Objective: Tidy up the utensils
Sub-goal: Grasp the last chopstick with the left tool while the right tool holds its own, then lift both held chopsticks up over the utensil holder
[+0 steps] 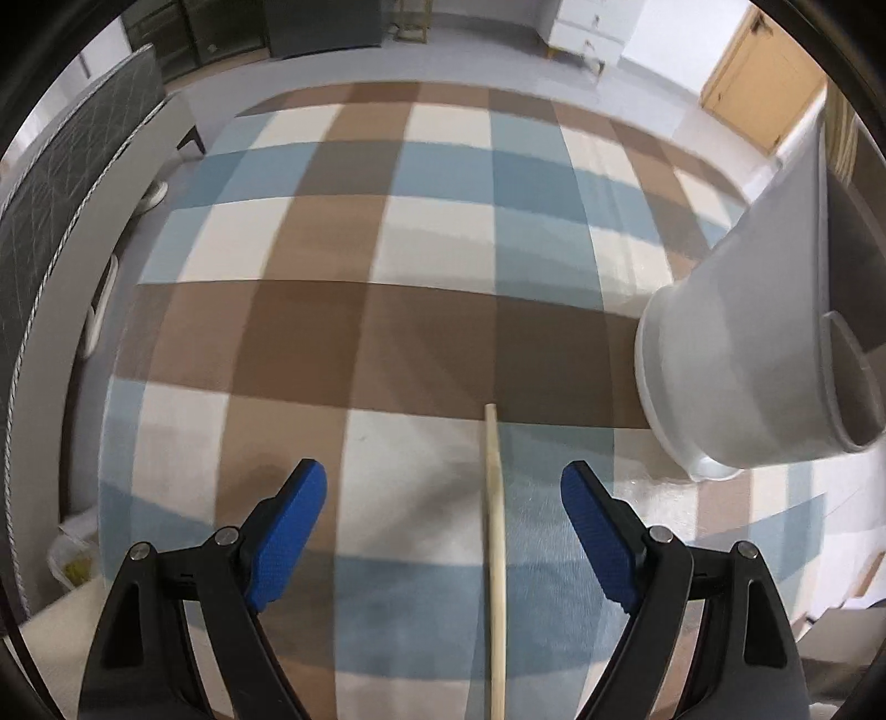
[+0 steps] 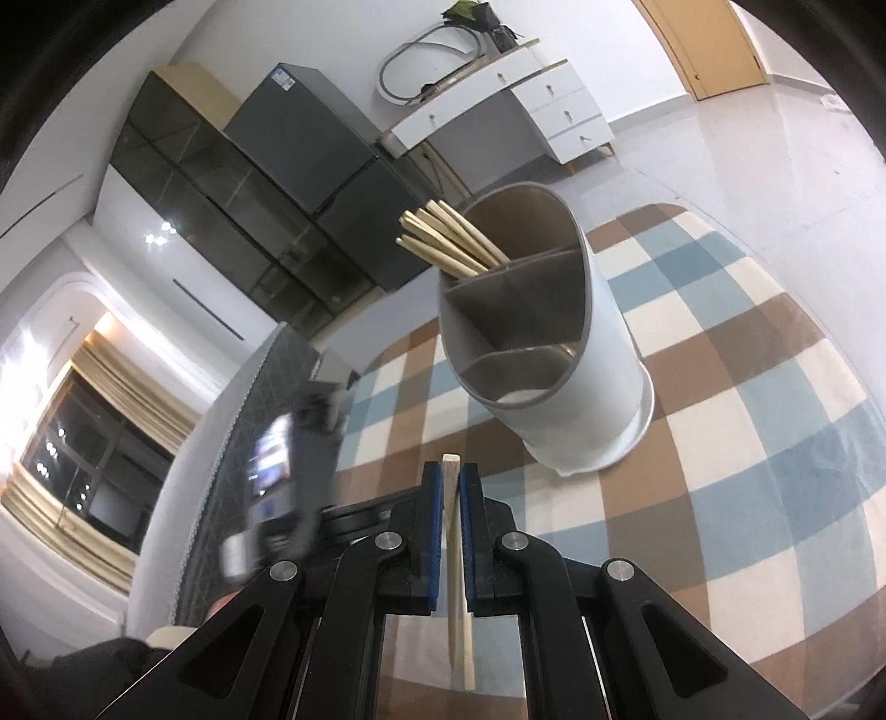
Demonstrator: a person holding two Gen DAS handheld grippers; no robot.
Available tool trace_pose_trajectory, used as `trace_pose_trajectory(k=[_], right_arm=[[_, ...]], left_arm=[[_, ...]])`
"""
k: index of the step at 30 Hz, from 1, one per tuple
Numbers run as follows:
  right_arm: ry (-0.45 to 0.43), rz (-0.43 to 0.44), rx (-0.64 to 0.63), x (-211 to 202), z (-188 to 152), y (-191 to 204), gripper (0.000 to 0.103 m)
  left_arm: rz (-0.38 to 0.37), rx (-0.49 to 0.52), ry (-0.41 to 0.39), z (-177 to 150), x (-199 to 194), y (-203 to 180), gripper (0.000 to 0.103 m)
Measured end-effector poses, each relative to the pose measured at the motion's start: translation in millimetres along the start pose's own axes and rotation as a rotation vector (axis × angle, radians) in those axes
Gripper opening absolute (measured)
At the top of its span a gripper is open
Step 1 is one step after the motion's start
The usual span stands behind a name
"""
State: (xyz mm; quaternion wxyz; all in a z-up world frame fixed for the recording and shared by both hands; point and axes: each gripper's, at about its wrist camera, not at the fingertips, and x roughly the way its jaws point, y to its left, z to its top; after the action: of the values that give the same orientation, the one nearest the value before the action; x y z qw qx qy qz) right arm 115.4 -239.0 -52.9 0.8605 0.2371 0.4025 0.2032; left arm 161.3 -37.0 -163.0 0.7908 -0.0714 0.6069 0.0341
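Note:
In the left wrist view a pale wooden chopstick (image 1: 494,554) lies on the checked cloth (image 1: 310,332). It runs lengthwise between the fingers of my left gripper (image 1: 443,476), which is open above it with neither blue pad touching it. A white utensil holder (image 1: 742,338) stands at the right edge. In the right wrist view my right gripper (image 2: 451,471) is shut on another chopstick (image 2: 455,554), whose squared end pokes out past the pads. Ahead stands the white utensil holder (image 2: 587,387) with grey-lined compartments. Several chopsticks (image 2: 443,238) lean out of its far left compartment.
A dark quilted panel (image 1: 61,221) stands beside the table's left side and also shows as the dark quilted panel (image 2: 260,421). Beyond the table are a dark cabinet (image 2: 266,221), a white dresser (image 2: 554,105) and a wooden door (image 2: 714,44).

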Motion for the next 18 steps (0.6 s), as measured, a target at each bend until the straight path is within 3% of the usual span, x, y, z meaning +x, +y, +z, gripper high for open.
trace_pose_trajectory(k=[1, 8, 11, 12, 13, 18], right_arm=[[-0.001, 0.002, 0.0, -1.3, 0.0, -0.7, 0.005], [0.002, 0.046, 0.034, -11.1, 0.4, -5.1, 0.005], [-0.001, 0.043, 0.034, -13.0, 0.9, -5.2, 0.005], [-0.005, 0.038, 0.031, -14.0, 1.3, -5.0, 0.005], [-0.007, 0.034, 0.029, -15.4, 1.5, -4.8, 0.005], [-0.015, -0.004, -0.004, -19.1, -0.9, -3.5, 0.005]], left_arm=[[0.015, 0.003, 0.004, 0.4, 3.4, -2.0, 0.072], [0.061, -0.017, -0.022, -1.6, 11.8, -1.9, 0.053], [0.049, 0.016, -0.031, -0.5, 9.2, -9.6, 0.025], [0.038, 0.019, -0.025, 0.0, 8.3, -11.9, 0.007], [0.025, 0.021, -0.012, 0.4, 8.6, -13.8, 0.001], [-0.021, 0.019, -0.033, -2.0, -1.3, -15.0, 0.0]])
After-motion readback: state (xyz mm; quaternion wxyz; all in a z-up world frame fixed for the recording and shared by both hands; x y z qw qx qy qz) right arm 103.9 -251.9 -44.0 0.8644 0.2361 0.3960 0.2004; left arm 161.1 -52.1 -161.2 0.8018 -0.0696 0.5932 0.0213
